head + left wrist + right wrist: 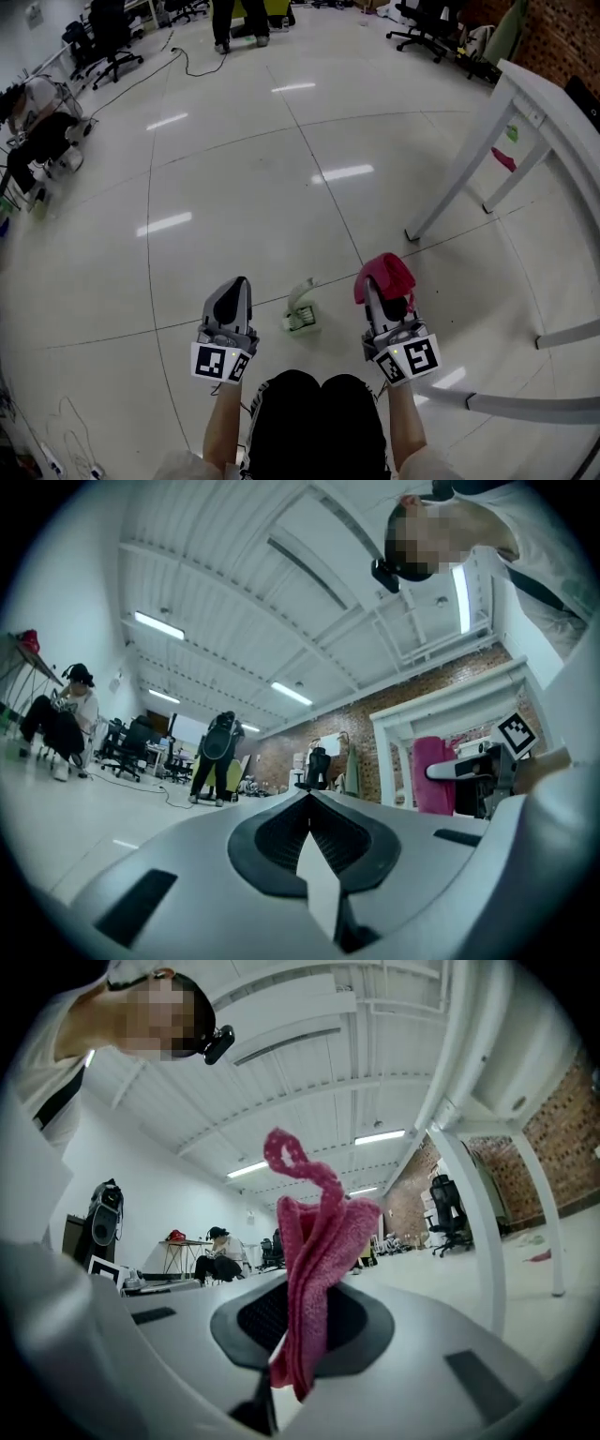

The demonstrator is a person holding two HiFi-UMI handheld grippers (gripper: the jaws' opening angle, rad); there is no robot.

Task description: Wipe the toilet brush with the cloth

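Observation:
A green and white toilet brush (301, 309) in its holder stands on the floor between my two grippers. My left gripper (232, 288) sits low to the brush's left, jaws shut with nothing between them (309, 803). To the brush's right my right gripper (382, 291) is shut on a pink cloth (383, 275), which bunches above the jaw tips. In the right gripper view the pink cloth (314, 1269) stands up from between the closed jaws. The left gripper view also catches the pink cloth (431, 775) and the right gripper at its right edge.
A white table (539, 103) with slanted legs stands at the right, with another white bar (525, 405) low by my right arm. Office chairs (108, 42) and a standing person (239, 23) are far back. Cables (66, 436) lie at the lower left.

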